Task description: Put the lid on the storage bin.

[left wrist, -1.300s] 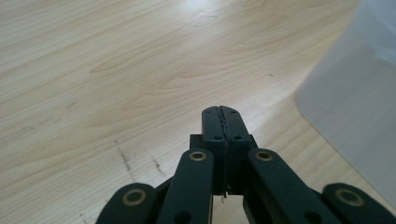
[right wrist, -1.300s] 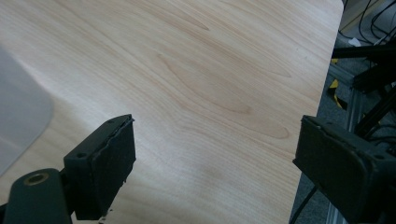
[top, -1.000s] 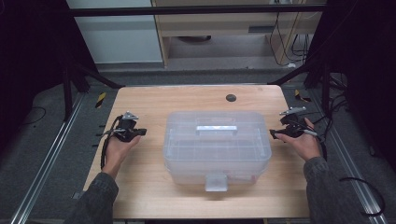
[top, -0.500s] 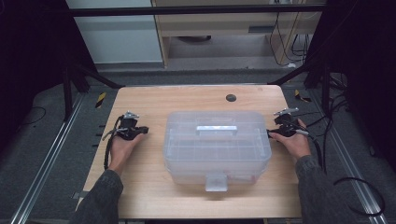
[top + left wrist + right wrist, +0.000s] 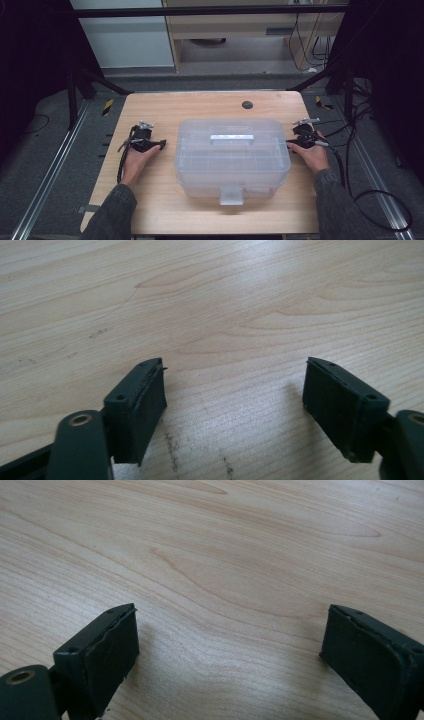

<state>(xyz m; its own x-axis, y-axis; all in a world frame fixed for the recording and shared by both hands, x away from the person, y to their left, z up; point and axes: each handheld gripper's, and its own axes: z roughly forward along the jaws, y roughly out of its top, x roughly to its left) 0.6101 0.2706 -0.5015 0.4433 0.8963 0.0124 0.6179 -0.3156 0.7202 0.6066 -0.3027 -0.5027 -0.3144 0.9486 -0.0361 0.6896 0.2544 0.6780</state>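
Your left claw [image 5: 161, 144] and right claw [image 5: 290, 144] gape wide and empty over the counter [image 5: 150, 107], flanking the clear lidded box [image 5: 232, 157] at frame centre; it looks light, rigid and slick, so take its top handle [image 5: 231, 138].

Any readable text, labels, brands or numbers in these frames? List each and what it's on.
None readable.
Clear plastic box: no label or print visible on lid or latch.
Left gripper and right gripper jaws: no markings.
Wooden table: only grain and scuffs.
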